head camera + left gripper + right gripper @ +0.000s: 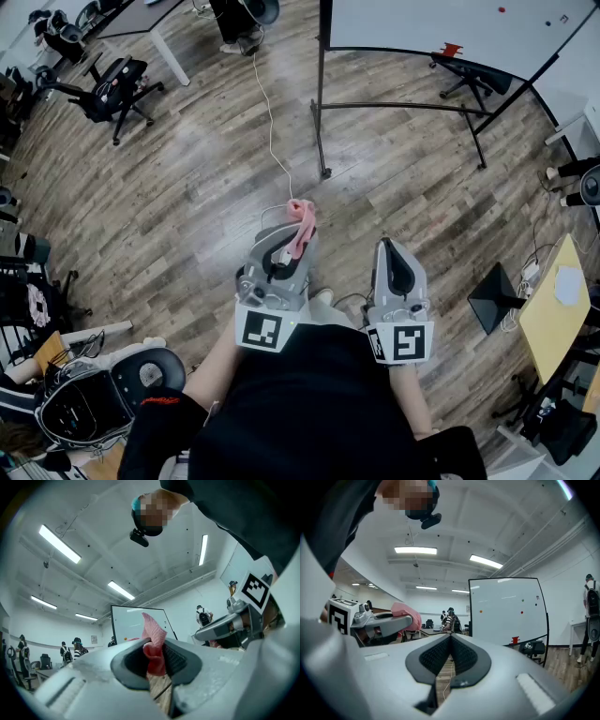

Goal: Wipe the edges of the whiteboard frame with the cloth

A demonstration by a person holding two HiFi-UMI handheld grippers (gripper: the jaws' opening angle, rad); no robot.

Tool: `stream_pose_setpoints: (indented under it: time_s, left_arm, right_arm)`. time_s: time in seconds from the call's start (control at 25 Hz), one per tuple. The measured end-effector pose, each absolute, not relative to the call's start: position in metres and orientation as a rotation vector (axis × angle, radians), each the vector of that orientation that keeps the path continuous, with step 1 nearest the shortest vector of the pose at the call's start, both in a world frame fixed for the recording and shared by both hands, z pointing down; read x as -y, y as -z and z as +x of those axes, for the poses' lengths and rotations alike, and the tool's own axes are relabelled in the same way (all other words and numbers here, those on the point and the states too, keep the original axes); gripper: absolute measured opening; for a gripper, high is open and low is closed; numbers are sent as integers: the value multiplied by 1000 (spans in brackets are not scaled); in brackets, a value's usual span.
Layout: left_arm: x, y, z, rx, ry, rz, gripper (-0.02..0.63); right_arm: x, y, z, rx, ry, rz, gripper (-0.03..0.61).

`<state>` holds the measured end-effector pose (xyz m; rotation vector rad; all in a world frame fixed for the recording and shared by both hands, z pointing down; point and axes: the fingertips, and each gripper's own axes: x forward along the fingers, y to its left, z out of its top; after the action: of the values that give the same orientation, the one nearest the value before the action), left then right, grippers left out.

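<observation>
The crumpled pink cloth [302,217] is clamped in the jaws of the left tool [294,236], above the grey wooden floor [178,197]. Beside it, the right tool [385,247] is clenched on nothing. The black-framed white whiteboard [450,23] stands well ahead.

My pink cloth [302,216] sits bunched in the left gripper [294,240]; the black-framed whiteboard [450,23] stands at one o'clock.

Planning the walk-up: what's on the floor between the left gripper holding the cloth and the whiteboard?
In the head view, wood floor with a white cable trailing across it, then the black foot of the whiteboard stand.
</observation>
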<state>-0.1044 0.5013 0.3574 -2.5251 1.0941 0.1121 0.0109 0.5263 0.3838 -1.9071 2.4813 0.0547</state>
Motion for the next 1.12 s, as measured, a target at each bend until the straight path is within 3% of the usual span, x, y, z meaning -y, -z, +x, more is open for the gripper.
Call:
stream_pose_setpoints:
  time_s: [1.12]
  left_arm:
    - [-472, -358, -88, -1061, -132, -2530, 41]
  right_arm:
    - [-497, -381, 19, -2498, -91, -1898, 0]
